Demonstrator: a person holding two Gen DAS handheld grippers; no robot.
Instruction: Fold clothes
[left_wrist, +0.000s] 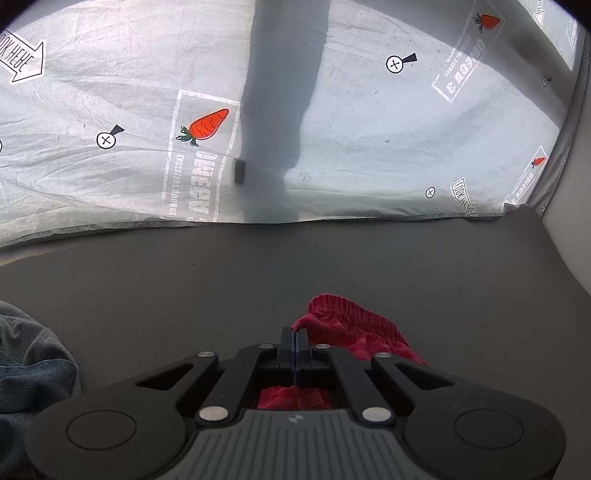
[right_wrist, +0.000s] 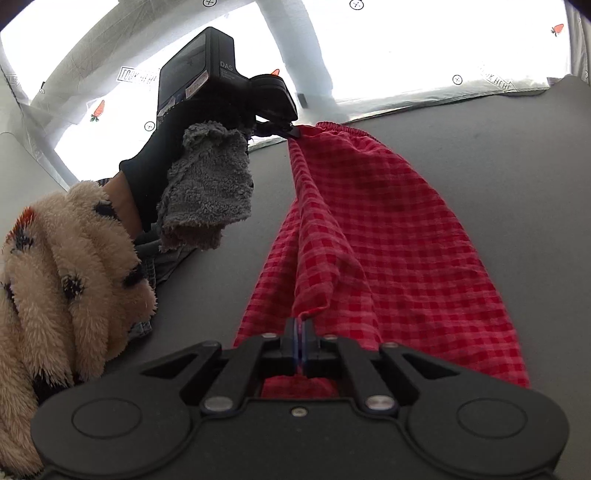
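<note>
Both grippers are clamped tight on the same red-and-pink checked cotton garment with a gathered elastic waistband (right_wrist: 369, 229). From where I stand, the left gripper (right_wrist: 291, 133) pinches a corner of the waistband at the far end, while the right gripper (right_wrist: 302, 332) bites a hem at the near end, so the cloth hangs stretched between them, one side sagging onto the dark grey counter (right_wrist: 498, 155). Held this way, I'd judge the person is pulling the piece straight and carrying it to a bare patch of counter, to lay it flat before the first fold.

Through the left wrist camera, the left gripper (left_wrist: 294, 334) shows its jaws pressed together with red cloth (left_wrist: 354, 325) bunched just beyond and beneath them.

Off to the left waits a pile: a cream fleecy garment with dark spots (right_wrist: 66, 273) and a grey terry towel (right_wrist: 207, 188), draped beside the gloved hand (right_wrist: 159, 173). I see no basket or bin anywhere; a white printed sheet with carrot pictures (left_wrist: 110, 177) hangs behind the counter.
</note>
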